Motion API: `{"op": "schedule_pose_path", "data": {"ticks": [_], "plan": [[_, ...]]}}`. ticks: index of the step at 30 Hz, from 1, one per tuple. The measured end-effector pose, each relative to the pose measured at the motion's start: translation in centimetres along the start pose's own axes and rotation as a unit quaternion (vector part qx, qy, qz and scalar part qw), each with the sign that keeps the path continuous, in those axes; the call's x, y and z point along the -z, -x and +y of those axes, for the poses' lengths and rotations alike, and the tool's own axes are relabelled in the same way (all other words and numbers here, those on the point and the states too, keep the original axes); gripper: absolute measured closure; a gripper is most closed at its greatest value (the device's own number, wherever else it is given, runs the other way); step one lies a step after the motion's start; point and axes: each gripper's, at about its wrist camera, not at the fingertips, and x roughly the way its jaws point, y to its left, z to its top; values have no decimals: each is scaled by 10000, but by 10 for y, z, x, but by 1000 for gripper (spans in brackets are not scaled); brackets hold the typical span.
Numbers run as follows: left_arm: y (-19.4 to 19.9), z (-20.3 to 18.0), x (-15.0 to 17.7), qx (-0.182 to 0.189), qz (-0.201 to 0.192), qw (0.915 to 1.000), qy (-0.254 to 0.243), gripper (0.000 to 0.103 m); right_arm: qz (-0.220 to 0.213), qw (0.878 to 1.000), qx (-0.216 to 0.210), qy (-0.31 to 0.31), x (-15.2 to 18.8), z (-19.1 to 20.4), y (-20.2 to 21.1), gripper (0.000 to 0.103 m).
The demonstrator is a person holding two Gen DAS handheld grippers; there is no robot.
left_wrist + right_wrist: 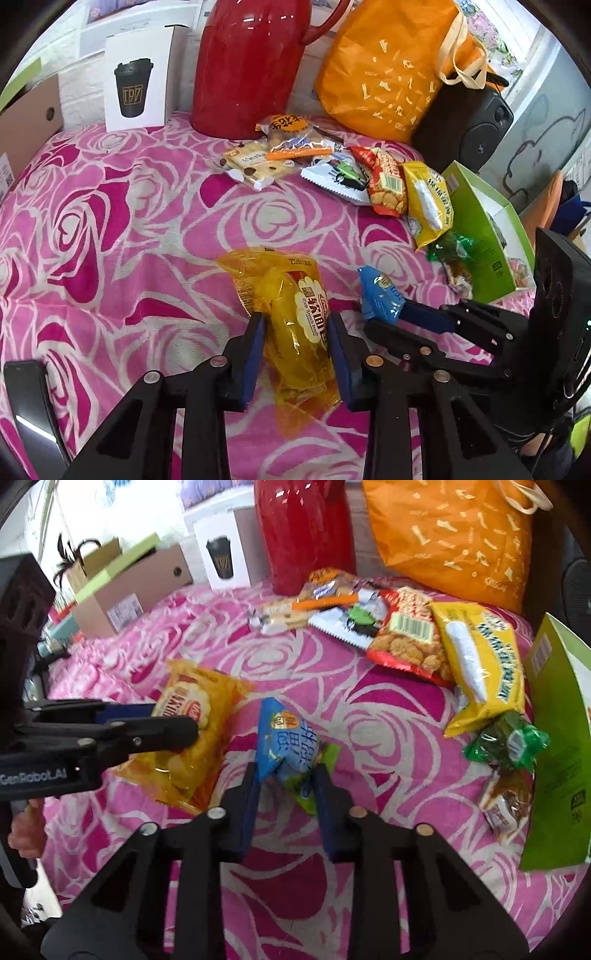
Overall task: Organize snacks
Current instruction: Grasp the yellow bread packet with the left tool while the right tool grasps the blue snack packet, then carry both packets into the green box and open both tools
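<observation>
From where I'm driving, the worktop (pixel 110 229) has a loud pink rose-print cloth over it. Straight ahead of the tool there's a white brick wall (pixel 74 99) at the back, with a brown cardboard box (pixel 136 590) pushed against it off to the left. Far right there's a pale panel with a cloud doodle (pixel 546 136). Bright, even daylight everywhere.

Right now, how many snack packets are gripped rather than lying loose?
2. The left gripper is shut on the yellow bread packet; the right gripper is shut on the blue packet. The other packets lie loose near the green box; some overlap, possibly hiding others.
</observation>
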Motion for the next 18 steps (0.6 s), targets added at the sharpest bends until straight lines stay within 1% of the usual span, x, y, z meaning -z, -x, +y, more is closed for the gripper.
{"op": "schedule_pose_path", "data": {"ticks": [2, 4, 11, 16, 18], "plan": [[9, -7, -1, 87, -62, 9999, -50, 71, -109, 9999, 27, -11, 0, -1, 10, 75], [18, -17, -2, 81, -155, 9997, -193, 72, -261, 9996, 28, -66, 1, -3, 23, 76], [53, -66, -19, 322, -587, 9957, -642, 72, -855, 9959, 165, -230, 1, -18, 75, 76], [67, -104, -36, 552, -813, 9907, -940, 72, -1283, 9892, 464, -534, 8, -47, 117, 76], [66, -126, -45, 673, -850, 9881, -1094, 72, -1430, 9850, 674, -692, 14, -64, 134, 76]]}}
